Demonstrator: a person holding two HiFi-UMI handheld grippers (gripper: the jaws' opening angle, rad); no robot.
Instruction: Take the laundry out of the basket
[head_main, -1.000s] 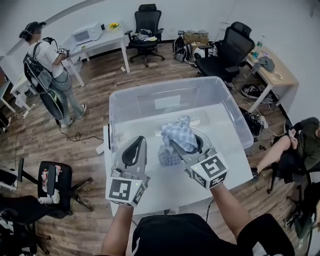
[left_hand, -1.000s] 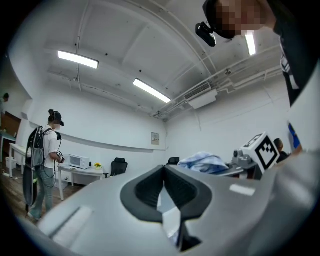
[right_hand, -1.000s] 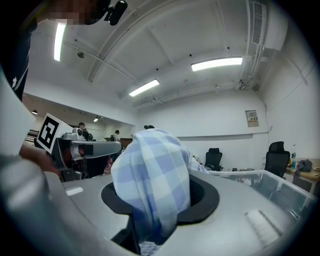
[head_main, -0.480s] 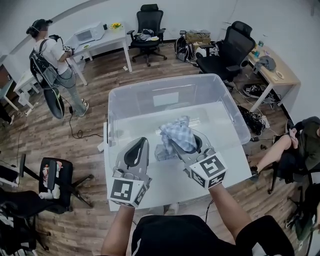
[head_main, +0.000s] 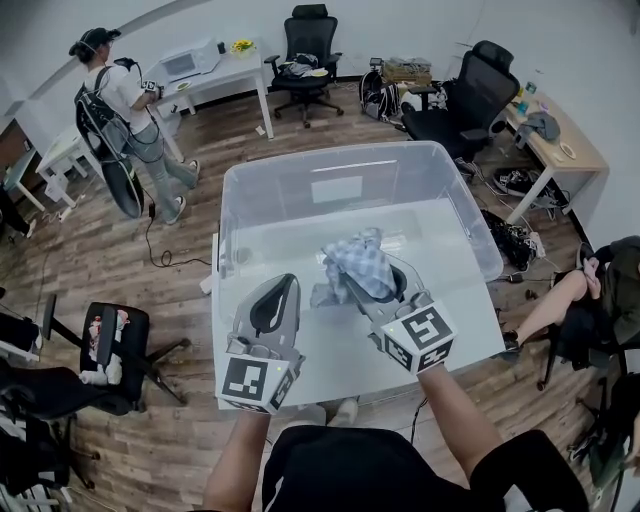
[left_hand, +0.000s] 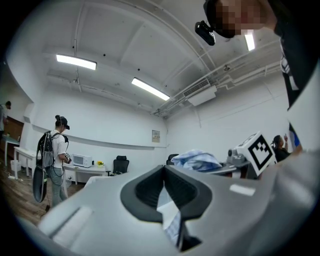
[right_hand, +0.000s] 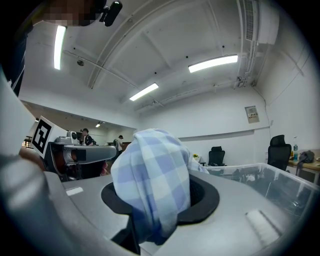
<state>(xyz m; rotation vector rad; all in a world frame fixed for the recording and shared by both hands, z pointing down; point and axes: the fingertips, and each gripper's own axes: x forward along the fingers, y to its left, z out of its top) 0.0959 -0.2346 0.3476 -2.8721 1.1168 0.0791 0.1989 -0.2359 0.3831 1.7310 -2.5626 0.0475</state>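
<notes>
1. laundry (head_main: 360, 268): one pale blue and white checked cloth, crumpled into a soft bundle at the middle of the head view. it sits at the near side of the clear basket (head_main: 300, 185) on the white counter (head_main: 330, 365).
2. a loose fold hangs from the bundle's lower left. in the right gripper view the checks fill the centre of the frame and drape over the jaws.
3. right gripper (head_main: 350, 288): clenched on the laundry, which bulges up from between its jaws.
4. left gripper (head_main: 277, 292): left of centre, beside the laundry but not touching it. its jaws meet tip to tip with nothing between them.
</notes>
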